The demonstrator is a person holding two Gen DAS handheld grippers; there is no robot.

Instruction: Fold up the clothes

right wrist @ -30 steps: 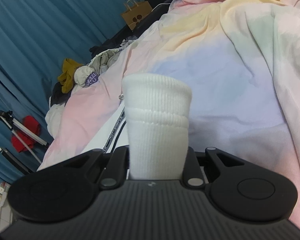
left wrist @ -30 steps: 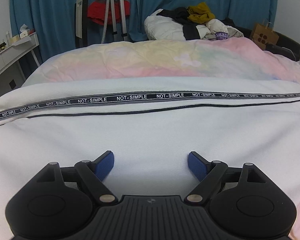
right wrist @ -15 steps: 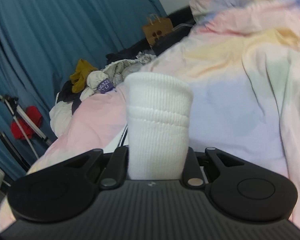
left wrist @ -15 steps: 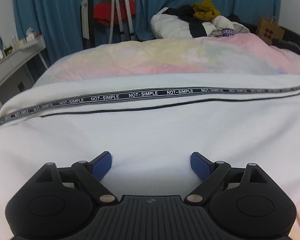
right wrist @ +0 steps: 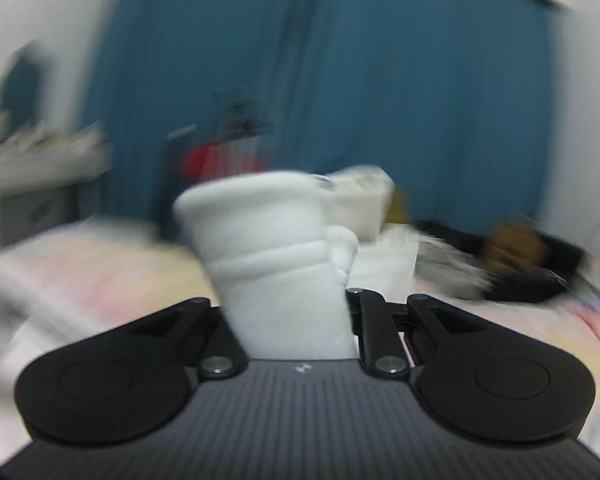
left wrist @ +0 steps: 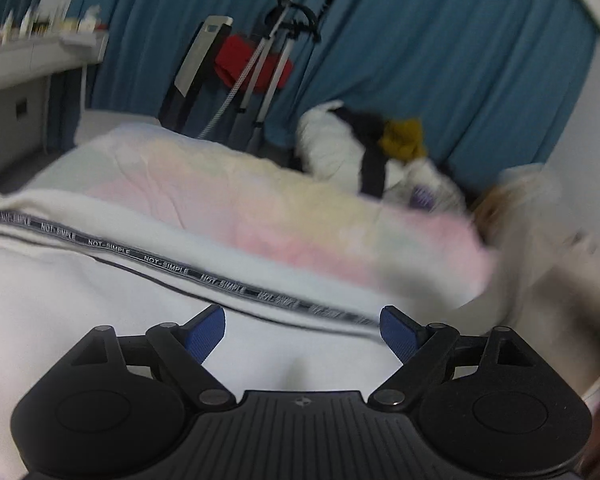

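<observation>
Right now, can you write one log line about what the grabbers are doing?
left gripper: open, empty, over white garment | right gripper: shut on white ribbed cuff | right view blurred

White garment (left wrist: 100, 312) with NOT-SIMPLE stripe lies flat; its ribbed cuff (right wrist: 276, 264) stands pinched upright.

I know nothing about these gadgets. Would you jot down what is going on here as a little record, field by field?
setting: bed with pastel cover, blue curtain behind
garment: white garment with a NOT-SIMPLE stripe, spread on the bed
left gripper: open, over the white garment, holding nothing
right gripper: shut on a white ribbed cuff
clutter: clothes pile at the far end, tripod with a red cloth
image quality: right view heavily blurred
</observation>
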